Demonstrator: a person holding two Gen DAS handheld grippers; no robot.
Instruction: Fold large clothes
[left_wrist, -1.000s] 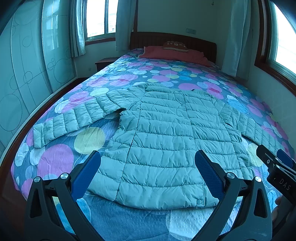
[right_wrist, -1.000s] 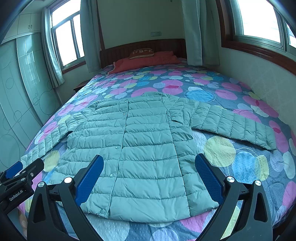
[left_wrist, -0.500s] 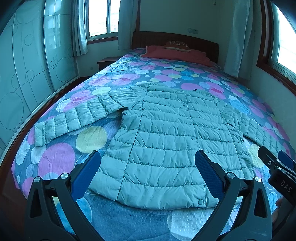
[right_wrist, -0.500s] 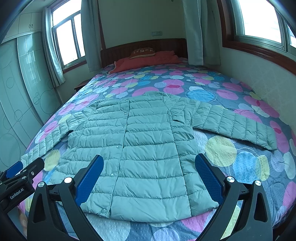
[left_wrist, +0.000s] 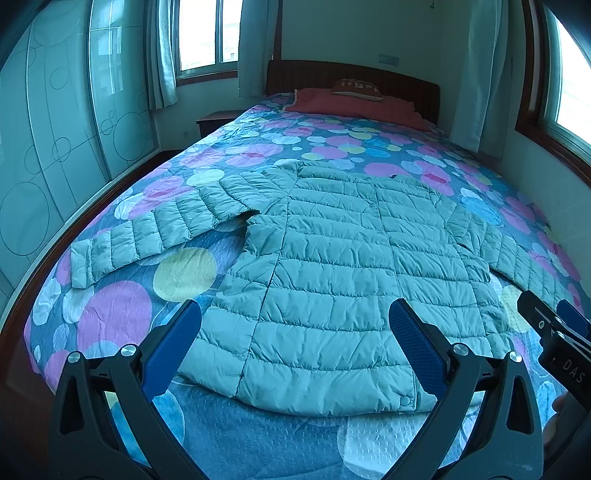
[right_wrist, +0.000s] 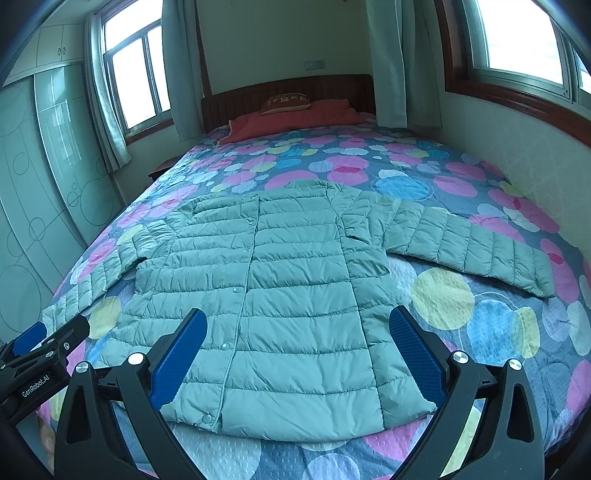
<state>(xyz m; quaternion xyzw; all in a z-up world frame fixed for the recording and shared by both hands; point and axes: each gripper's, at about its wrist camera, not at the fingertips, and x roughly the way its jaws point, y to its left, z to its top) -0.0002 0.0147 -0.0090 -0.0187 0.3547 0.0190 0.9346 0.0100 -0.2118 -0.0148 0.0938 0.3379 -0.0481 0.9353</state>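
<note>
Edging in on jacket (left_wrist: 332, 280), flat on bed (left_wrist: 122, 314) at 12; both jaws apart, nothing folded yet.

We see a pale green quilted jacket (right_wrist: 280, 280) spread flat on the spotted bed (right_wrist: 369, 162), sleeves out left and right. Our right hand-held gripper (right_wrist: 295, 339) hangs wide apart above its near hem, touching nothing.
</note>
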